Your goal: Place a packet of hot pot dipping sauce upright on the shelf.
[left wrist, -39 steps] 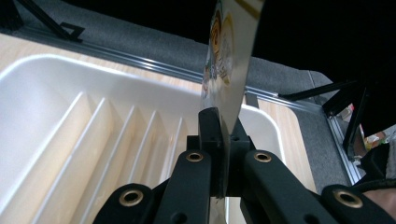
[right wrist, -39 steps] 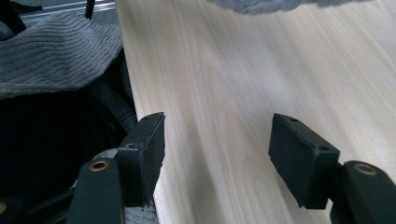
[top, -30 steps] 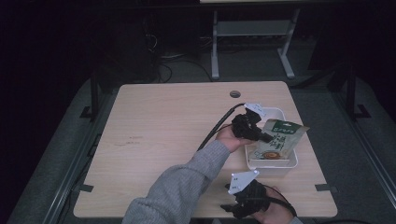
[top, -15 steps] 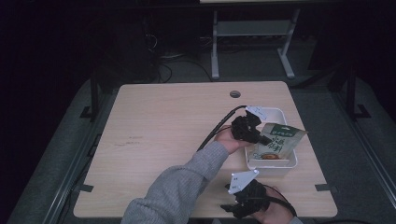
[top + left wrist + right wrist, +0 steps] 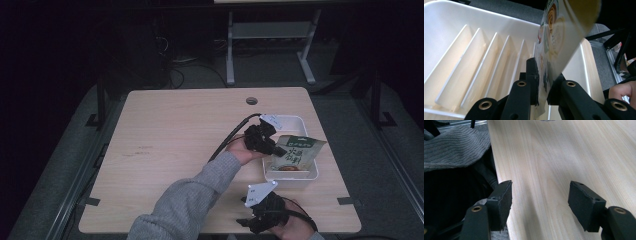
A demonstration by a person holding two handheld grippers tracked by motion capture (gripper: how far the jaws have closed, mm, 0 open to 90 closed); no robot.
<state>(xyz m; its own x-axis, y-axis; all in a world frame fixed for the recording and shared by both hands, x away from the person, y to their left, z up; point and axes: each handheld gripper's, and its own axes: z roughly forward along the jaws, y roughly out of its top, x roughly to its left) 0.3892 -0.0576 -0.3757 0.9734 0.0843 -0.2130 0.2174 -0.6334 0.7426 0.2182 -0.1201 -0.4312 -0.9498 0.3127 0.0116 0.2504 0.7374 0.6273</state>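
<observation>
**Packet over the white tray**

Packet of green-and-cream printed foil (image 5: 294,154) stands tilted over the white ribbed plastic tray (image 5: 300,176) at the right edge of the pale wooden table (image 5: 175,135). The left gripper (image 5: 272,148) has its jaws around the packet's lower edge; they have just been opening, and a slim gap shows beside the packet in the left gripper view. The right gripper (image 5: 245,222) rests at the table's near edge, jaws wide apart with bare wood between them, beside a grey ribbed sleeve (image 5: 454,147).
</observation>
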